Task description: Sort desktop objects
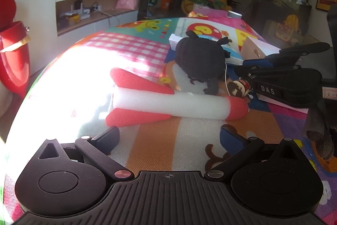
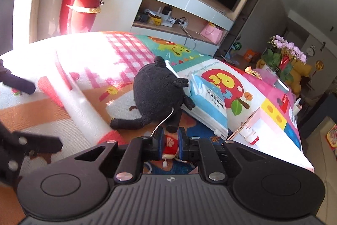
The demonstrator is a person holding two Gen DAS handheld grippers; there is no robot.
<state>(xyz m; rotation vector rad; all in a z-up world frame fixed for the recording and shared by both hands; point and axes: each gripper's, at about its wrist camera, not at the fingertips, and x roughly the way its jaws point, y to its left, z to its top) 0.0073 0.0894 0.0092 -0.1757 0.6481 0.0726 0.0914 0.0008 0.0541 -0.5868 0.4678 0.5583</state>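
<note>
Small red-white toy (image 2: 169, 143) gripped in right claw (image 2: 170, 140), left claw (image 1: 168, 138) wide and empty near rocket (image 1: 168, 101); toy to be carried off clear of black plush (image 2: 158, 94)

Two fisheye views, each from a camera mounted on a handheld gripper, looking forward and down along its fingers at a desk under a bright cartoon mat (image 1: 147, 153).

The left wrist view sits low and close to the mat, facing a foam rocket (image 1: 168, 103), with a black plush (image 1: 200, 62) behind it. The right gripper (image 1: 245, 85) enters from this view's right edge.

The right wrist view is tilted, looking over its own fingers (image 2: 158, 140) toward the same plush (image 2: 158, 90) and rocket (image 2: 82, 107). Both views share these, the mat, and the far wall shelves (image 1: 96, 12) (image 2: 179, 20).
</note>
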